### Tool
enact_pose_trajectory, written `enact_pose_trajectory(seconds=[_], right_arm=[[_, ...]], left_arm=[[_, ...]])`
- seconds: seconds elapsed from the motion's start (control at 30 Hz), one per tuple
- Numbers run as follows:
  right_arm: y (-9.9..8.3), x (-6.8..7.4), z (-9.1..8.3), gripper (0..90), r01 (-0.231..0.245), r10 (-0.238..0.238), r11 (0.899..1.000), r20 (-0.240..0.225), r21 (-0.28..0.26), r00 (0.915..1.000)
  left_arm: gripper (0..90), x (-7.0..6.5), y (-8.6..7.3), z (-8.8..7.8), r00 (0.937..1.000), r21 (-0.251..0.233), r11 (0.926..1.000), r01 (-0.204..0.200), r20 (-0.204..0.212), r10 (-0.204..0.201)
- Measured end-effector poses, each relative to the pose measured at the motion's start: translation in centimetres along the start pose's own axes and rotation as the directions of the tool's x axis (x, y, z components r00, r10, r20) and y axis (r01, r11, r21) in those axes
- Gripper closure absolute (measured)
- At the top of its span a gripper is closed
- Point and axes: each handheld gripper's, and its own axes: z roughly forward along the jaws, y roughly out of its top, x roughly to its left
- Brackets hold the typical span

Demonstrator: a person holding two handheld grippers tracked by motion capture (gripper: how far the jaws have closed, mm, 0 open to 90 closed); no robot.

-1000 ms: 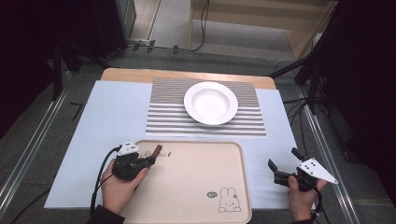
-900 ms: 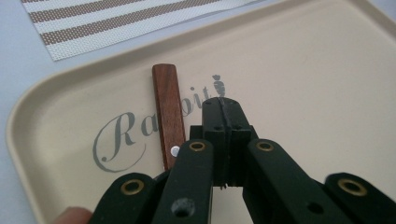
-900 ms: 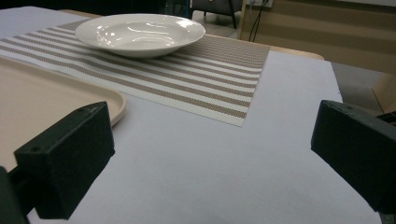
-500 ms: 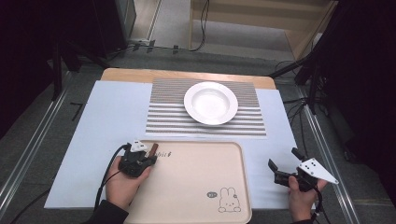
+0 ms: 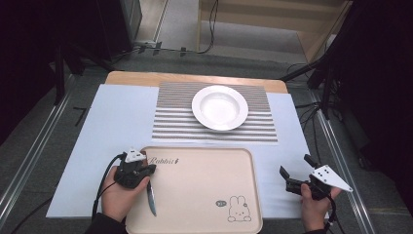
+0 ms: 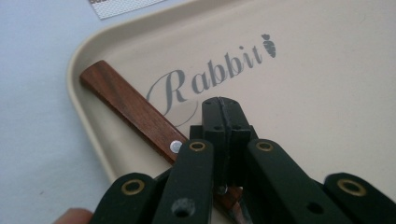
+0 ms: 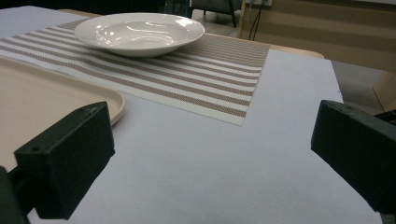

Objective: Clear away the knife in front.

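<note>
A knife with a brown wooden handle (image 6: 130,109) lies aslant on the beige rabbit tray (image 5: 204,195) near its far left corner. Its blade (image 5: 152,197) points toward the person. My left gripper (image 6: 223,116) sits right over the handle with its jaws pressed together, and the knife passes between them low down. In the high view this left gripper (image 5: 141,170) is at the tray's left edge. My right gripper (image 5: 297,170) rests open on the blue cloth right of the tray, nothing between its fingers (image 7: 70,154).
A white deep plate (image 5: 219,107) stands on a striped placemat (image 5: 170,122) beyond the tray. A pale blue cloth (image 5: 112,126) covers the table. Metal rails run along both sides, and cables lie on the floor behind.
The left gripper has moved right onto the tray's corner and turned. The knife swung with it, so the blade now points toward the person. The right gripper has stayed still.
</note>
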Motion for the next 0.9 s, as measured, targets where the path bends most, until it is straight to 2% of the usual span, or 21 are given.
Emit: enact_pose_trajectory(seconds=[0.17,0.37,0.53,0.73,0.83,0.9], right_arm=[[0.0,0.0,0.0,0.0,0.0,0.0,1.0,-0.002,0.0,1.0],[0.0,0.0,0.0,0.0,0.001,-0.001,1.0,-0.002,0.003,1.0],[0.0,0.1,0.1,0.0,0.005,-0.005,1.0,-0.001,0.004,1.0],[0.0,0.1,0.1,0.0,0.006,-0.006,1.0,-0.001,0.005,1.0],[0.0,0.1,0.1,0.0,0.005,-0.005,1.0,-0.001,0.004,1.0],[0.0,0.0,0.0,0.0,0.004,-0.004,1.0,-0.002,0.003,1.0]], left_arm=[[90.0,0.4,-0.3,-0.3,1.0,-0.005,1.0,0.002,-0.007,-0.002],[90.0,0.7,-0.9,-0.5,0.9999,-0.04,0.9991,0.013,0.004,-0.013],[90.0,0.8,-1.0,-0.6,0.9998,-0.041,0.9991,0.002,-0.02,-0.003],[90.0,1.0,-1.1,-0.7,0.9999,-0.049,0.9987,0.015,-0.004,-0.015],[90.0,1.1,-1.3,-0.8,0.9997,-0.079,0.9968,0.012,0.022,-0.011],[89.7,1.0,-1.3,-1.0,0.9997,-0.1,0.9949,0.007,0.024,-0.005]])
